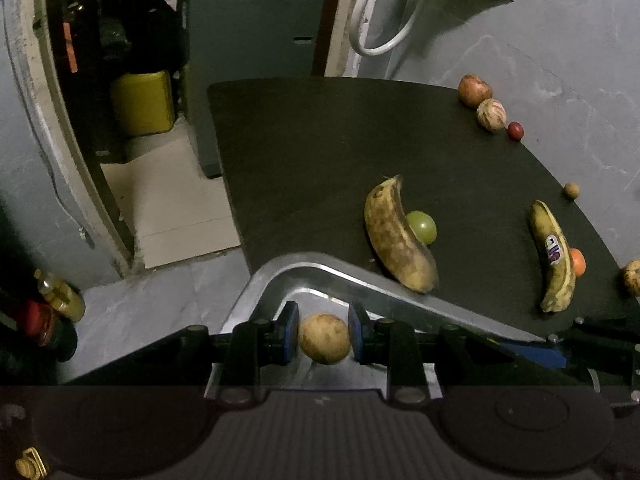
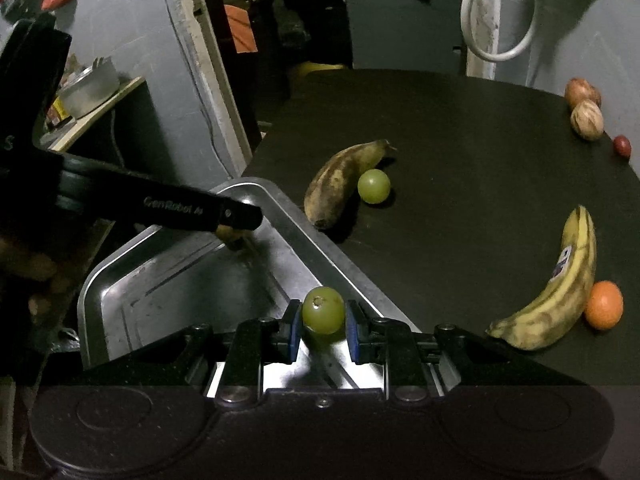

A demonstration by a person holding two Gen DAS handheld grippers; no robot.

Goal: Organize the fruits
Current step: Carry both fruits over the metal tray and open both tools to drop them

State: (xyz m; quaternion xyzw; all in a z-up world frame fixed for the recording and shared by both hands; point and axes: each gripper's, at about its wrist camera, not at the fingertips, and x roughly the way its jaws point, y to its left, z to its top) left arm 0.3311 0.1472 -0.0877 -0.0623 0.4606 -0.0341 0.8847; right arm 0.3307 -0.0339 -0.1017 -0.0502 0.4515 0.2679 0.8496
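Observation:
My left gripper (image 1: 323, 338) is shut on a round tan fruit (image 1: 324, 338) and holds it over the far corner of the metal tray (image 1: 320, 270). My right gripper (image 2: 323, 320) is shut on a green grape-like fruit (image 2: 323, 310) above the tray's right rim (image 2: 304, 240). The left gripper's body (image 2: 180, 210) shows in the right wrist view over the tray. On the black table lie a spotted brown banana (image 2: 340, 182) with a green fruit (image 2: 374, 186) beside it, and a yellow stickered banana (image 2: 560, 284) touching an orange fruit (image 2: 604, 304).
Two brown round fruits (image 2: 586, 110) and a small red one (image 2: 622, 146) sit at the table's far right edge. A small nut (image 1: 571, 190) and another tan fruit (image 1: 632, 278) lie at the right. A grey wall with a white hose (image 2: 496, 20) stands behind.

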